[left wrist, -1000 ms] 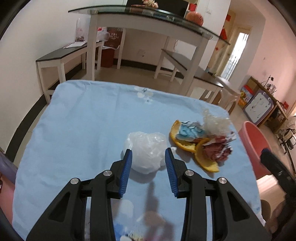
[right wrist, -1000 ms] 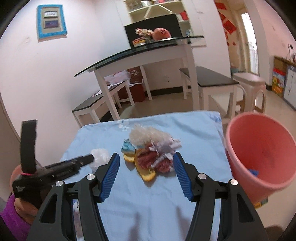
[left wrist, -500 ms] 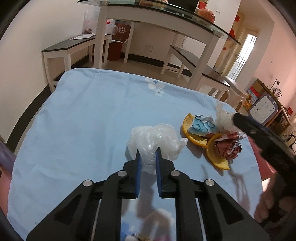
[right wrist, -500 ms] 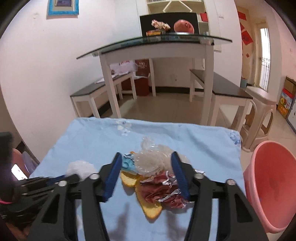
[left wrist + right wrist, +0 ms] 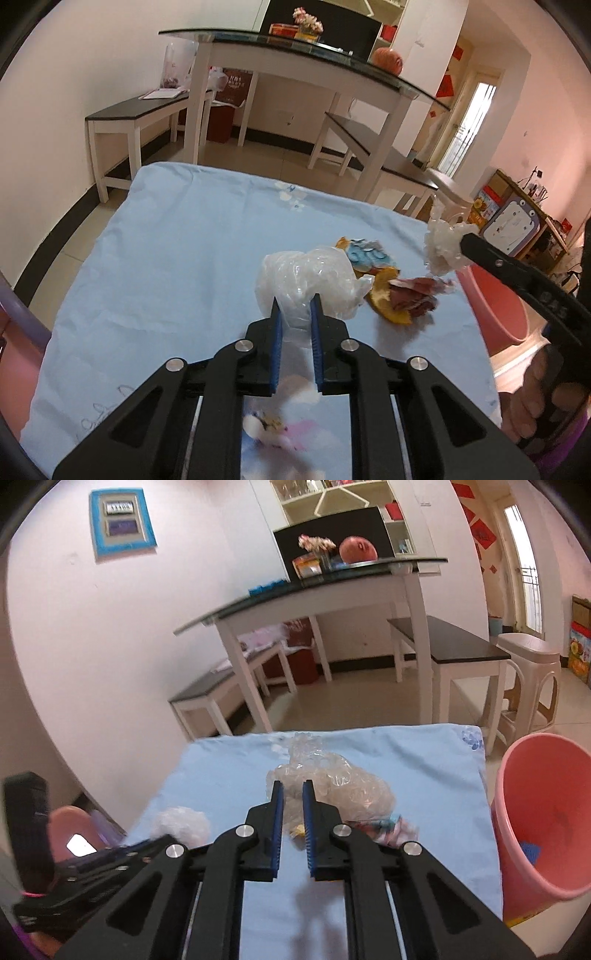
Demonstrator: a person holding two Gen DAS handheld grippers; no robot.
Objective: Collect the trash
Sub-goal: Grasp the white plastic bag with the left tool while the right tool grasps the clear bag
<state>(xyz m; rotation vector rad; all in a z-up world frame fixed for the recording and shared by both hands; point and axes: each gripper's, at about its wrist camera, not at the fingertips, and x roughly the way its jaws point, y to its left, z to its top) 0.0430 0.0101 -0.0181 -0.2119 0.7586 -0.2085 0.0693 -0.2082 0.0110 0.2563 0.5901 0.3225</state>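
Pinching a crumpled white bag (image 5: 306, 284) between the blue ribbed pads of my left gripper (image 5: 296, 314), I hold it just above the pale blue cloth (image 5: 184, 240) on the desk. The bag is thin, glossy plastic, bunched into a soft lump, and the pads press into its near end. My right gripper (image 5: 290, 797) is closing on a clear wrap (image 5: 332, 779), a crinkly, see-through wad with a bubbly surface; its near edge sits between the jaws, and from the left wrist view it hangs off the desk in that gripper's tip.

On the cloth, just right of the bag, lie curved orange peels (image 5: 388, 299) with torn blue paper (image 5: 365, 254) and a reddish foil wrapper (image 5: 413, 295) on them. A smooth, round pink bin (image 5: 546, 819) stands at the desk's right edge, something blue at its bottom.

A second ago both grippers stood wide apart, the bag resting flat on the cloth and the wrap sitting on top of the peel pile. Half a second ago my left pads had come in on the bag while the right still straddled the wrap. The peels, paper and wrapper lie as they did.
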